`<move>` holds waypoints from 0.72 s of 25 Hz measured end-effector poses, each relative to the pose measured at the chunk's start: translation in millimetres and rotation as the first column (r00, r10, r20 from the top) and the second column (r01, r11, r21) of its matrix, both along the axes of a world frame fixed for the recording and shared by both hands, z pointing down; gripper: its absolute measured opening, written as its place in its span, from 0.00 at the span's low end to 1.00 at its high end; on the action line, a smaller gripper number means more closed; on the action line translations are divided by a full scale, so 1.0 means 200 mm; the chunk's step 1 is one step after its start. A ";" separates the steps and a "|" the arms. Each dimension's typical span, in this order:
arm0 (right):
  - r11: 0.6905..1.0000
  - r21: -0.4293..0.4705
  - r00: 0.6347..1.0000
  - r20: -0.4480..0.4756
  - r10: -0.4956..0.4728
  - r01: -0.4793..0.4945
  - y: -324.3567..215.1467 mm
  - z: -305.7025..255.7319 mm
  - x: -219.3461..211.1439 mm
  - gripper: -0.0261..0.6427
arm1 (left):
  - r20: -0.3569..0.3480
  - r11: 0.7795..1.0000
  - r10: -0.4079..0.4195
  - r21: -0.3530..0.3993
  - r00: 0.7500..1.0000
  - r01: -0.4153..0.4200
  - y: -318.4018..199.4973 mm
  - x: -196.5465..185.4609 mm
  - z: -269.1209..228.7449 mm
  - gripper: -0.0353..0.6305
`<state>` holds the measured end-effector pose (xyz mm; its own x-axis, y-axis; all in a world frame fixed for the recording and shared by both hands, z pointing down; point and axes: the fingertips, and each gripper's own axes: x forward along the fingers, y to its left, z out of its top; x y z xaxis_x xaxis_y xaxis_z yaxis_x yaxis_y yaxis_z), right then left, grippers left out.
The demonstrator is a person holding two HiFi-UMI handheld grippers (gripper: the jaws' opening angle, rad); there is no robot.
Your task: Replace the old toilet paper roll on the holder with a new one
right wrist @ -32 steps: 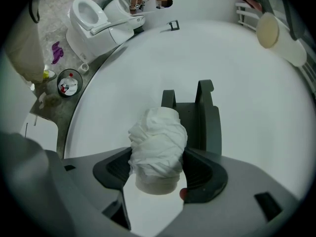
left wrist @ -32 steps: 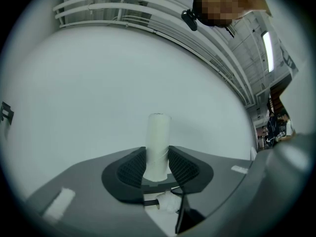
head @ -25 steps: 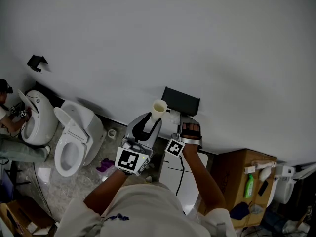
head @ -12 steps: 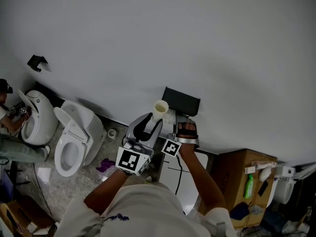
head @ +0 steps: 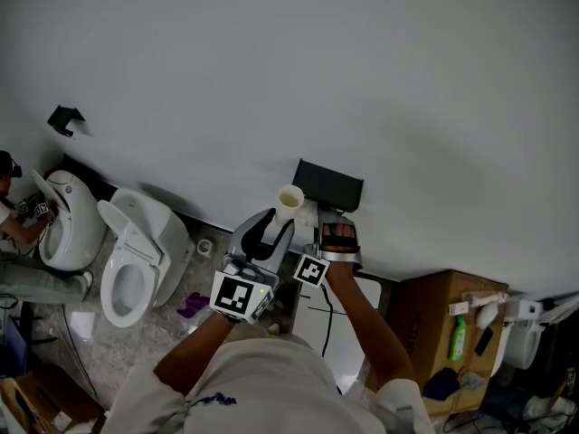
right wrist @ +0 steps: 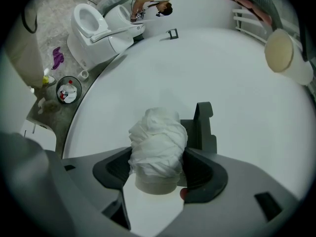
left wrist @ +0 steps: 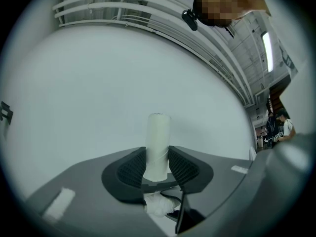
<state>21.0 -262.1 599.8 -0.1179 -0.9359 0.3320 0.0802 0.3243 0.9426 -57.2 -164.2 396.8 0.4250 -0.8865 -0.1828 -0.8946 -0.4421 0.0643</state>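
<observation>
holder just ahead, toilet well left

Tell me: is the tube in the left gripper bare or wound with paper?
Bare. The tube clamped in the left gripper is smooth and pale, without paper layers; its hollow end shows in the head view.

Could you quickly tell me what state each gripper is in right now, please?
Left gripper: closed on a bare cardboard tube.
Right gripper: closed on a white paper roll.

The bare cream tube stands clamped in your left tool. The rumpled white roll, gripped in your right tool, sits just before the dark wall holder.
</observation>
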 end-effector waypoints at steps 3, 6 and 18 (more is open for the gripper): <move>1.000 -0.001 1.000 0.013 -0.002 0.002 0.00 0.00 0.00 0.51 | -0.001 1.000 -0.005 -0.004 1.000 0.005 0.01 -0.01 0.00 0.27; 0.999 0.000 0.999 0.042 -0.033 0.033 0.03 -0.02 -0.03 0.56 | -0.001 1.000 -0.007 -0.004 1.000 0.007 0.02 -0.02 0.00 0.27; 0.997 0.082 0.981 0.192 -0.013 -0.003 0.22 -0.23 0.07 0.54 | 0.001 1.000 -0.001 -0.005 1.000 0.001 0.05 -0.01 0.02 0.27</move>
<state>34.0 -217.8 554.7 -0.1768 -0.9581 0.2252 -0.1032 0.2456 0.9639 -59.5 -153.3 400.0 0.4245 -0.8878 -0.1777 -0.8951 -0.4411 0.0657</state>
